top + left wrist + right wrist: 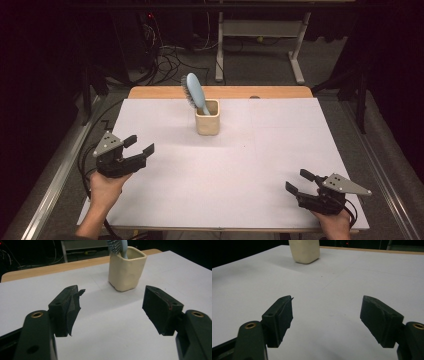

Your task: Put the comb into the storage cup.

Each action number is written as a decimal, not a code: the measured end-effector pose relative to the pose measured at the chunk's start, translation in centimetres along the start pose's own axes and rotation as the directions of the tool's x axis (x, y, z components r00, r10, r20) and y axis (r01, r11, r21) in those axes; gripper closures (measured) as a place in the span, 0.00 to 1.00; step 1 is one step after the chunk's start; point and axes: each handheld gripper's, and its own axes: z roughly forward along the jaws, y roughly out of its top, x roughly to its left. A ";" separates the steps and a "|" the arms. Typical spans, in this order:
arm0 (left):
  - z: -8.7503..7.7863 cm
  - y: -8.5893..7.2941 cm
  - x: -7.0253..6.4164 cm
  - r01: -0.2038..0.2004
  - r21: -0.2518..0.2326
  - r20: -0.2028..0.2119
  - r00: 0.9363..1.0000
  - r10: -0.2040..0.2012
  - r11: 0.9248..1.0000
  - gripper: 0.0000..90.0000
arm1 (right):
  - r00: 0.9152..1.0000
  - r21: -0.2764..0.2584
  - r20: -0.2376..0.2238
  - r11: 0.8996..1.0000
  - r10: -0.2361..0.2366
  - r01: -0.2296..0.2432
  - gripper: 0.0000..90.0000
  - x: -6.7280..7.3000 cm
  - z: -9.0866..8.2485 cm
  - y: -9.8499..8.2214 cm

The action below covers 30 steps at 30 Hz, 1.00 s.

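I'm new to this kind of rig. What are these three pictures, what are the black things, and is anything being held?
A person holds a hand-held gripping tool in each hand; there is no robot arm. The high view looks down on the table: left tool, right tool. The other two pictures come from cameras riding on each tool, looking past its own black jaws: left tool, right tool. Both are open and hold nothing. A cream cup stands on the table with a blue hairbrush leaning in it.
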 end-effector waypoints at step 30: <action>-0.5 -2.6 0.3 0.034 0.008 -0.002 0.999 -0.034 0.999 0.33 | 1.000 -0.004 0.003 1.000 0.002 -0.002 0.30 0.1 -0.2 0.0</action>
